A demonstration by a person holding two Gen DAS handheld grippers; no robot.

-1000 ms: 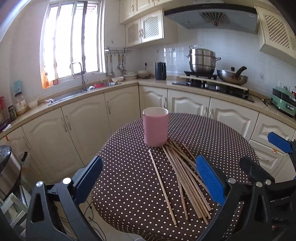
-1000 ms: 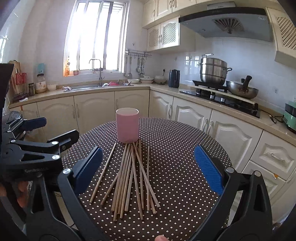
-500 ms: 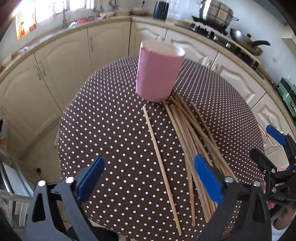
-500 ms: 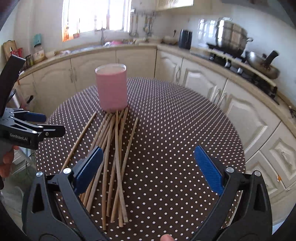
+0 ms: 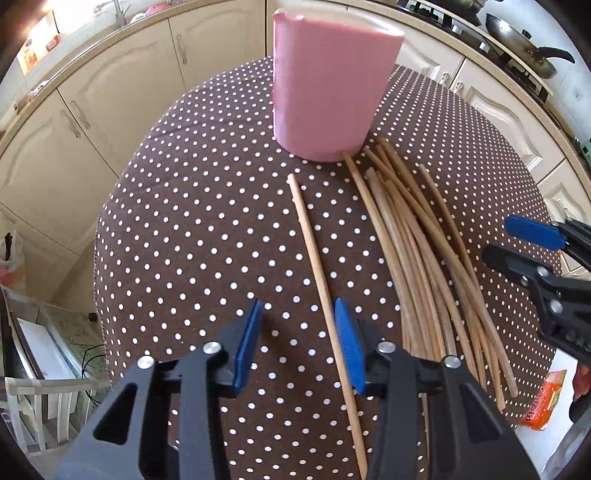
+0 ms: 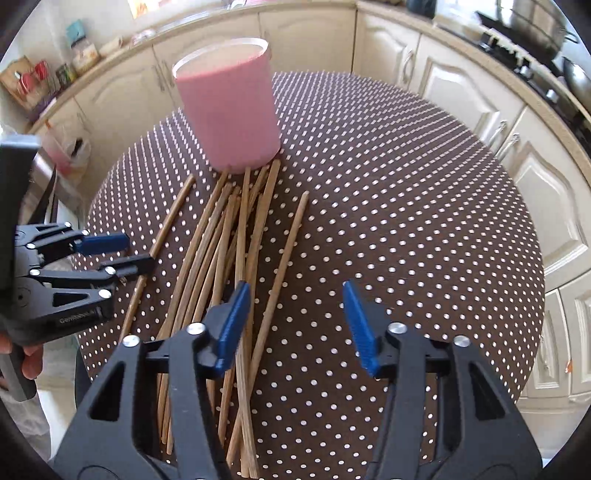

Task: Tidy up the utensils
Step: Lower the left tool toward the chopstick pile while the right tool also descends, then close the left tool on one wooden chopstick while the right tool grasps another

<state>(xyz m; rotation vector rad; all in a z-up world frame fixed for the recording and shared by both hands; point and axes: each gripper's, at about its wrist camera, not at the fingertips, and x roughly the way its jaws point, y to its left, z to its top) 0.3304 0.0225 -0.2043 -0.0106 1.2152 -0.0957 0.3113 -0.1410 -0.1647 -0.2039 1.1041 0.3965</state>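
Note:
A pink cylindrical cup (image 5: 332,85) stands upright on the round brown polka-dot table (image 5: 207,221). Several wooden chopsticks (image 5: 417,258) lie fanned out in front of it. One single chopstick (image 5: 314,254) lies apart on the left. My left gripper (image 5: 297,345) is open, low over the table, with the single chopstick running between its blue pads, close to the right one. My right gripper (image 6: 295,321) is open above the near end of the pile (image 6: 229,258), with the rightmost chopstick (image 6: 284,266) between its pads. The cup (image 6: 229,107) also shows in the right wrist view.
Cream kitchen cabinets (image 5: 92,122) curve around behind the table. A stove with a pan (image 5: 524,29) sits at the back right. The table edge (image 5: 101,258) drops off at the left. An orange packet (image 5: 543,402) lies on the floor at the right.
Both grippers have dropped and tilted down toward the table and moved closer to the chopsticks. Both jaws have narrowed from wide open. The left one now straddles the single chopstick.

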